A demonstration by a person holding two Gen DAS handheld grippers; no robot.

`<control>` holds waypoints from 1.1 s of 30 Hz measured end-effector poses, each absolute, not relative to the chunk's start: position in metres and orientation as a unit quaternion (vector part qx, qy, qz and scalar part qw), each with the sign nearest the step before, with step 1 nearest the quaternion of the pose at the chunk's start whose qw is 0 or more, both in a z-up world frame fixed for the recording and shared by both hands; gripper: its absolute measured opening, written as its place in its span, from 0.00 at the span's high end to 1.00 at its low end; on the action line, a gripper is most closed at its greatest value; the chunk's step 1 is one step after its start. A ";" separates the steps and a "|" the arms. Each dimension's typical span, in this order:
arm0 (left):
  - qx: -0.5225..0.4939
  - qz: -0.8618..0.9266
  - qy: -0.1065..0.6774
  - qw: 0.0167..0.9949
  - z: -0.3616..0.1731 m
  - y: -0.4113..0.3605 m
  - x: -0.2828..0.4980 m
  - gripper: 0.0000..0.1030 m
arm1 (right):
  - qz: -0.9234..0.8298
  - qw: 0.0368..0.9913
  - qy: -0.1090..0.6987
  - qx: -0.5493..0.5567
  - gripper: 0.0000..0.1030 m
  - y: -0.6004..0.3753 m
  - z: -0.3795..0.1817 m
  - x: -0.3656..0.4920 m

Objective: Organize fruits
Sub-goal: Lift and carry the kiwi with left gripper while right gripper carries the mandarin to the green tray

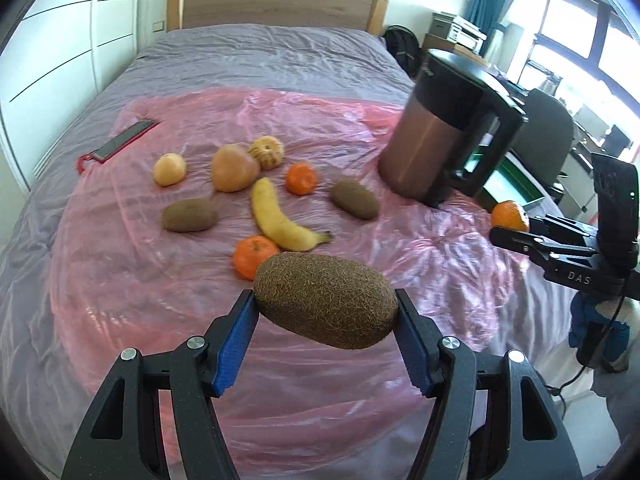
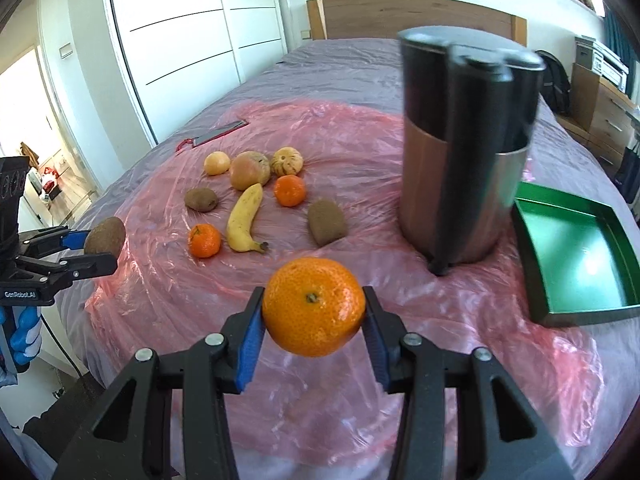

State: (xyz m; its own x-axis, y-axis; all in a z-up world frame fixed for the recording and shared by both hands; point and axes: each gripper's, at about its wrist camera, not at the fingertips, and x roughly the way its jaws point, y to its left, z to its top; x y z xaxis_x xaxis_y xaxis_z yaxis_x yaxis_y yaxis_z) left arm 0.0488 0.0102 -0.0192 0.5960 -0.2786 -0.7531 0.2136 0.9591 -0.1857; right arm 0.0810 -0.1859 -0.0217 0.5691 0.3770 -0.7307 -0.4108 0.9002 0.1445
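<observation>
My left gripper (image 1: 325, 308) is shut on a brown kiwi (image 1: 326, 300), held above the pink plastic sheet (image 1: 360, 128). My right gripper (image 2: 314, 312) is shut on an orange tangerine (image 2: 314, 306), also lifted off the sheet. Each gripper shows in the other's view: the left gripper (image 2: 102, 246) with its kiwi (image 2: 105, 240) at the left edge, the right gripper (image 1: 510, 226) with the tangerine (image 1: 510, 216) at the right. On the sheet lie a banana (image 2: 244, 220), two kiwis (image 2: 201, 199) (image 2: 327, 222), two tangerines (image 2: 204, 241) (image 2: 289, 190), an apple (image 2: 250, 170) and two pale round fruits (image 2: 217, 163) (image 2: 287, 161).
A tall copper and black kettle (image 2: 460, 152) stands on the sheet to the right of the fruit. An empty green tray (image 2: 576, 256) lies beyond it at the right. A flat red-handled tool (image 2: 218, 133) lies at the sheet's far left. The grey bed (image 1: 260, 52) runs to a wooden headboard.
</observation>
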 end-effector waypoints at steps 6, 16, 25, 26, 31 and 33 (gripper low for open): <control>-0.026 -0.220 0.424 0.878 0.004 -0.079 0.051 0.40 | 0.165 0.904 0.395 -0.007 0.69 -0.259 -0.005 0.072; 0.020 -0.313 0.420 0.852 0.025 -0.231 0.089 0.40 | 0.089 0.920 0.382 0.015 0.69 -0.371 -0.004 0.084; 0.056 -0.311 0.431 0.845 0.006 -0.335 0.153 0.40 | 0.027 0.926 0.376 0.036 0.69 -0.456 -0.024 0.134; 0.056 -0.304 0.435 0.846 0.002 -0.344 0.163 0.40 | 0.021 0.926 0.375 0.036 0.69 -0.465 -0.028 0.141; 0.066 -0.256 0.441 0.858 -0.025 -0.370 0.208 0.40 | -0.002 0.926 0.375 0.039 0.69 -0.493 -0.045 0.183; 0.067 -0.240 0.444 0.861 -0.032 -0.380 0.225 0.40 | -0.011 0.927 0.374 0.042 0.69 -0.503 -0.052 0.201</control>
